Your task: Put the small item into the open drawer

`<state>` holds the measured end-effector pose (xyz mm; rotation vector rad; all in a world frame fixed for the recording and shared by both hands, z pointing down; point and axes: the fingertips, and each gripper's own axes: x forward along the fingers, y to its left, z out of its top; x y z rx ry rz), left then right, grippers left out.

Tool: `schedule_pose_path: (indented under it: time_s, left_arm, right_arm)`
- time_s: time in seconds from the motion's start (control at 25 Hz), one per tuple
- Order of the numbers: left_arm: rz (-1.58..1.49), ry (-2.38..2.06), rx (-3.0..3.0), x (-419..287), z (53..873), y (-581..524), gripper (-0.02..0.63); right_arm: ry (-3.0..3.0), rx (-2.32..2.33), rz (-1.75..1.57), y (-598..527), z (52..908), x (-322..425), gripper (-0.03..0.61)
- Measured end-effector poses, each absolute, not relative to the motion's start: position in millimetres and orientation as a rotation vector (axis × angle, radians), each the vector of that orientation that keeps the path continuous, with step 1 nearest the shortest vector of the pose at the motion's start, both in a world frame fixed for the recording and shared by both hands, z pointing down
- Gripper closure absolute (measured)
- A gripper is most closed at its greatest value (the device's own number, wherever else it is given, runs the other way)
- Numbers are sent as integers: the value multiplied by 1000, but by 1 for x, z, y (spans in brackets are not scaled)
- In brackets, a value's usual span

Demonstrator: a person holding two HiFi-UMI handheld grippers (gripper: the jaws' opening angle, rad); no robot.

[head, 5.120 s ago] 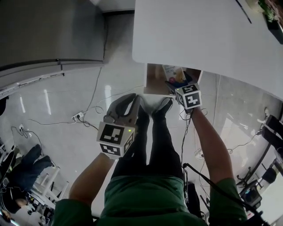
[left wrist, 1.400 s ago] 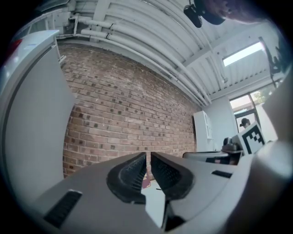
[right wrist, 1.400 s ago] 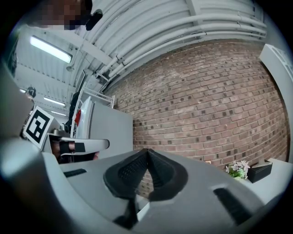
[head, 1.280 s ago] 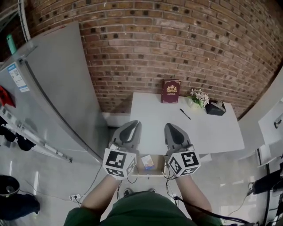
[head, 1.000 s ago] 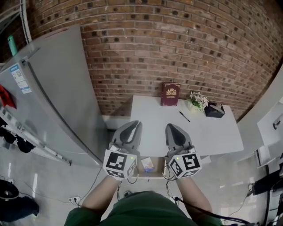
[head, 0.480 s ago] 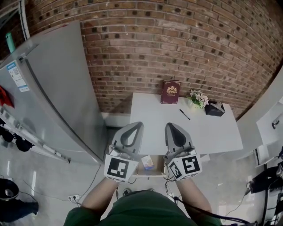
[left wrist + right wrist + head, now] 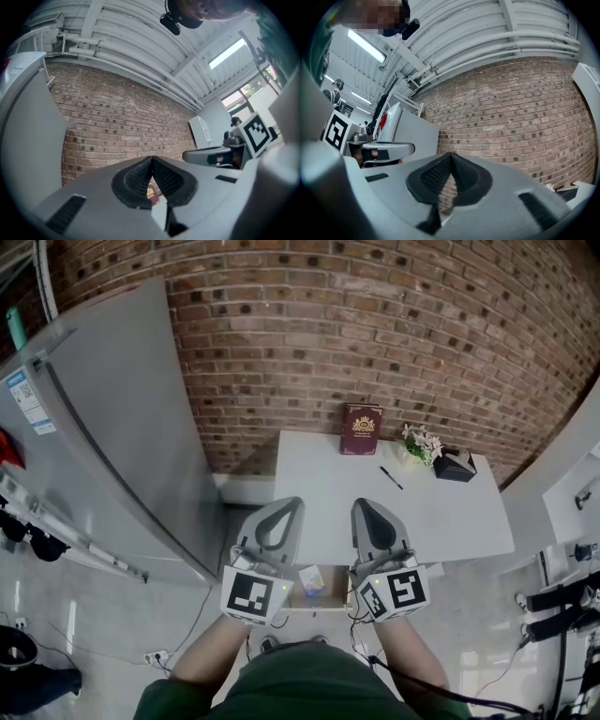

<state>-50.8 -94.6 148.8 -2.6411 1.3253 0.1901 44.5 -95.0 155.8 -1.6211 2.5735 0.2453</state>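
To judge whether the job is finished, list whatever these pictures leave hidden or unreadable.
- Head view: the drawer shows only as a strip between the left gripper and right gripper, which cover its sides.
- Head view: the small item inside it is too small to identify.
- Head view: the print on the book is too small to read.
- Both gripper views: the shut grippers aim at the brick wall; the drawer is out of frame.

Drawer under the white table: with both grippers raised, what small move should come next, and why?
Probably lower the right gripper toward the front of the drawer to nudge it shut. A small item already lies in it, and the left gripper, like the right, is shut on nothing, so nothing seems left to carry.
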Motion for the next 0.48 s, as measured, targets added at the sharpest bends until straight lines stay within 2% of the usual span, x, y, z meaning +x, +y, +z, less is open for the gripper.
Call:
schedule_pose_path:
  time_s: [0.48]
  left_arm:
    - [172, 1337, -2649, -51, 156, -101, 606]
  right_arm:
    - [2599, -1618, 238, -99, 162, 42, 575]
